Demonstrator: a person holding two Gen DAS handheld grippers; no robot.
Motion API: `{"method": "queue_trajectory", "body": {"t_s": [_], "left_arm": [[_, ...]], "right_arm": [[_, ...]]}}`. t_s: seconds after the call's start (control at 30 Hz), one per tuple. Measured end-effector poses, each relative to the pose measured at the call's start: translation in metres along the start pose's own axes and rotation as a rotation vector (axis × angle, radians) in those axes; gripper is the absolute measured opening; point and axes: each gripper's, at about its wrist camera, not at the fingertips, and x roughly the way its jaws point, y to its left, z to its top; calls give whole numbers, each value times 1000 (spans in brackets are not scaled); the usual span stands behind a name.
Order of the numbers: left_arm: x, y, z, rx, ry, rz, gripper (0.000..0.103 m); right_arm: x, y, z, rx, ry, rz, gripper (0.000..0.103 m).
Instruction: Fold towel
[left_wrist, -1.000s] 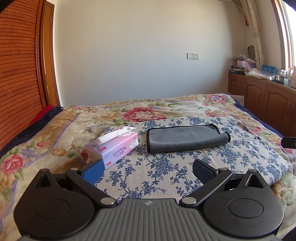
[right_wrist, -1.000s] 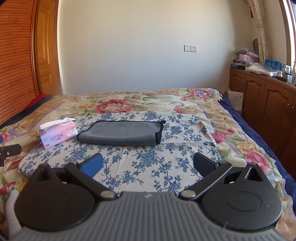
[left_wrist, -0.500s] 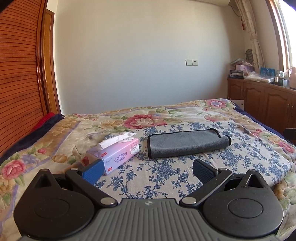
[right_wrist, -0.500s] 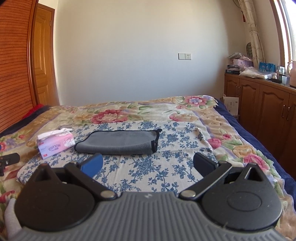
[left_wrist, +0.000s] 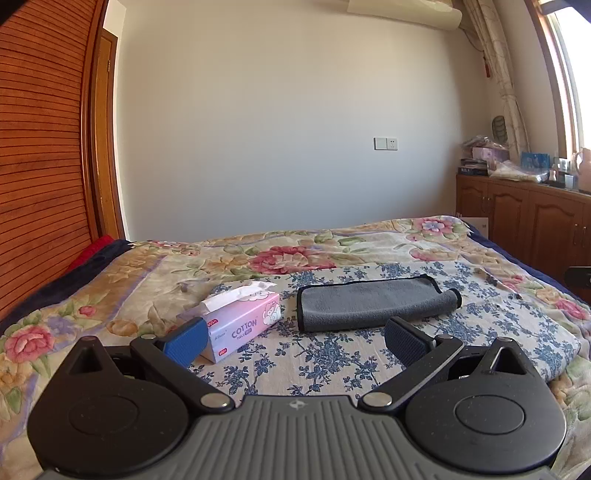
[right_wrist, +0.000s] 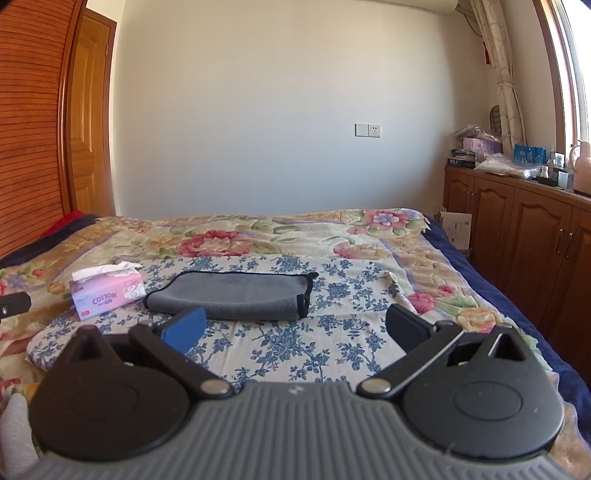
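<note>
Fingers spread wide on left gripper (left_wrist: 295, 341) and right gripper (right_wrist: 295, 330), holding nothing. Ahead, apart from both: folded grey microfibre towel with black edging (right_wrist: 231, 295), flat on blue-flowered white cloth (right_wrist: 332, 332). Just beside, pink cotton tissue box (left_wrist: 240, 323).

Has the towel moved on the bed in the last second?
No. The towel lies just right of the tissue box, as before. Its shift in frame comes from the cameras tilting up; both grippers hang open, short of it.
</note>
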Motion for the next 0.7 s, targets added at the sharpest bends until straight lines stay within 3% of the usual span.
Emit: {"method": "queue_trajectory", "body": {"t_s": [0.7], "left_arm": [[-3,1,0,4,-24,13,103]], "right_arm": [[-2,-1,0,1,-13,-8,103]]}}
